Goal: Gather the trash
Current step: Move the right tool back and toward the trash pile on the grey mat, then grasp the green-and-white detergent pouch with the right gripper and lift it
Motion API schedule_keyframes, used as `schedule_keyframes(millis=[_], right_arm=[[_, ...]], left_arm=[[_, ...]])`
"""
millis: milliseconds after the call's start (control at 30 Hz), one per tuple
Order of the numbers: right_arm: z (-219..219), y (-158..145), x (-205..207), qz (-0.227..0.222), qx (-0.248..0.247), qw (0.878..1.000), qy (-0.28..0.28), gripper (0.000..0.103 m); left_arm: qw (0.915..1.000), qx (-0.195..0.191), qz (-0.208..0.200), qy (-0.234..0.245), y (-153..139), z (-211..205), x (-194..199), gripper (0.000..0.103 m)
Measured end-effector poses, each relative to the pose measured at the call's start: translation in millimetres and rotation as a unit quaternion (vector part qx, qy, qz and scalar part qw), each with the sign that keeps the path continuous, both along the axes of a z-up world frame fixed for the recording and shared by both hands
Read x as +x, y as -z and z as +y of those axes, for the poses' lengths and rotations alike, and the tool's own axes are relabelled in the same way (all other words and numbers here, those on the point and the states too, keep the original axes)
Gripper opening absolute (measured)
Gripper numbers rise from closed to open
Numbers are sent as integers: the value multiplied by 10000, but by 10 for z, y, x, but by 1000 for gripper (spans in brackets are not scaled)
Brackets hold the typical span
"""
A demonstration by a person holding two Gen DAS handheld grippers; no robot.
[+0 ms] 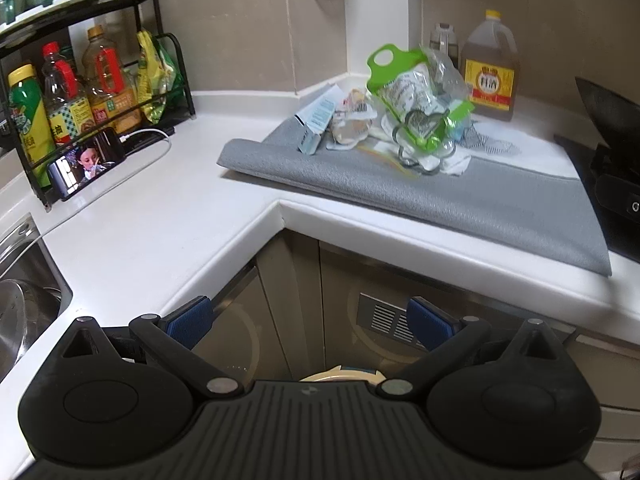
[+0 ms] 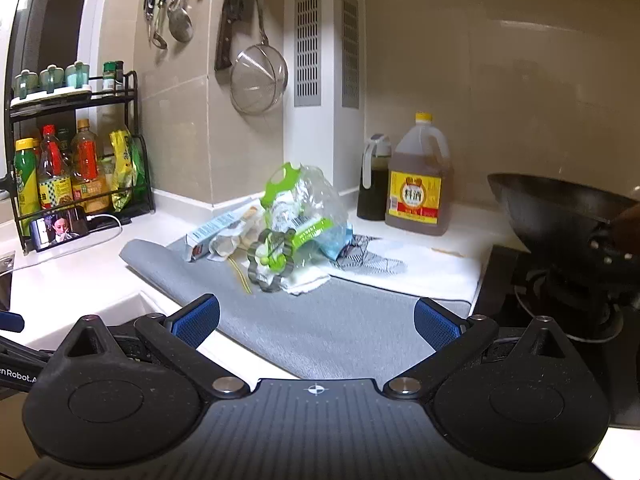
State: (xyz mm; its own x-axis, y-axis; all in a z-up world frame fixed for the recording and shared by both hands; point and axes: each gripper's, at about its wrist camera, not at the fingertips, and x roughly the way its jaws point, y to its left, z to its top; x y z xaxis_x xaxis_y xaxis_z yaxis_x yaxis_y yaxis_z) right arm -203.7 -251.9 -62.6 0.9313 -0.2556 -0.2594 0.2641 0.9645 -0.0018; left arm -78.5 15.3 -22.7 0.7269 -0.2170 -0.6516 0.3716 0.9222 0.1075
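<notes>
A heap of trash lies on a grey mat (image 1: 400, 196) (image 2: 340, 328) in the counter corner. It holds a clear plastic bag with green trim (image 1: 416, 92) (image 2: 300, 208), a flattened blue-white carton (image 1: 316, 120) (image 2: 216, 228), crumpled wrappers (image 1: 352, 120) and white tissue (image 2: 308, 280). My left gripper (image 1: 310, 324) is open and empty, held below the counter edge in front of the cabinet. My right gripper (image 2: 316, 320) is open and empty over the mat's near edge, short of the heap.
A large amber bottle (image 1: 490, 68) (image 2: 420, 184) and a dark cruet (image 2: 374, 184) stand behind the heap. A black wok (image 2: 560, 212) sits on the stove at right. A rack of bottles (image 1: 80, 80), a phone (image 1: 88, 160) and a sink (image 1: 24, 300) are at left.
</notes>
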Motion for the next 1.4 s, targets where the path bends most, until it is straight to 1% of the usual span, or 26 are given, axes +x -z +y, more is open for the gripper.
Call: schedule_keyframes(millis=[133, 333, 500, 600, 667, 767, 833, 967, 1067, 1167, 1200, 1233, 1300, 1367, 1400], right_arm=[[-66, 54, 69, 76, 68, 9999, 24, 103], [-139, 114, 235, 159, 70, 9998, -30, 103], [-218, 159, 629, 339, 205, 9991, -163, 103], [-260, 191, 936, 492, 352, 9979, -228, 103], [-306, 207, 1137, 574, 515, 9967, -257, 103], [-392, 187, 1403, 485, 899, 9944, -274, 103], [-429, 131, 1576, 284, 1059, 9937, -215, 103], [-480, 22, 1984, -90, 1153, 9932, -115, 103], [-620, 9, 2299, -183, 1659, 9859, 90, 103], [-800, 70, 2565, -67, 2190, 9754, 228, 103], [-852, 98, 2622, -78, 2334, 9722, 143, 99], [-891, 124, 2653, -128, 2433, 9699, 56, 92], [-924, 153, 2676, -94, 2467, 9690, 26, 48], [-951, 177, 2626, -129, 2495, 9683, 43, 45], [-954, 184, 2580, -183, 2468, 9689, 36, 36]], left_arm=[[9999, 118, 67, 13, 58, -54, 49, 103], [9994, 209, 281, 10, 146, -97, 141, 103], [9990, 310, 323, -47, 181, -93, 238, 103], [9989, 292, 327, -184, 159, -56, 318, 103], [9987, 255, 350, -278, 149, -14, 363, 103], [9982, 277, 365, -389, 160, 49, 406, 103], [9978, 301, 388, -452, 175, 96, 424, 103], [9968, 321, 457, -571, 209, 181, 451, 103], [9961, 334, 460, -672, 221, 246, 470, 103], [9954, 351, 476, -750, 216, 289, 490, 103], [9953, 361, 470, -765, 210, 299, 496, 103], [9953, 367, 454, -777, 207, 307, 496, 103], [9952, 372, 422, -799, 205, 316, 504, 103], [9951, 377, 420, -816, 215, 304, 519, 103], [9951, 382, 435, -805, 223, 289, 527, 103]])
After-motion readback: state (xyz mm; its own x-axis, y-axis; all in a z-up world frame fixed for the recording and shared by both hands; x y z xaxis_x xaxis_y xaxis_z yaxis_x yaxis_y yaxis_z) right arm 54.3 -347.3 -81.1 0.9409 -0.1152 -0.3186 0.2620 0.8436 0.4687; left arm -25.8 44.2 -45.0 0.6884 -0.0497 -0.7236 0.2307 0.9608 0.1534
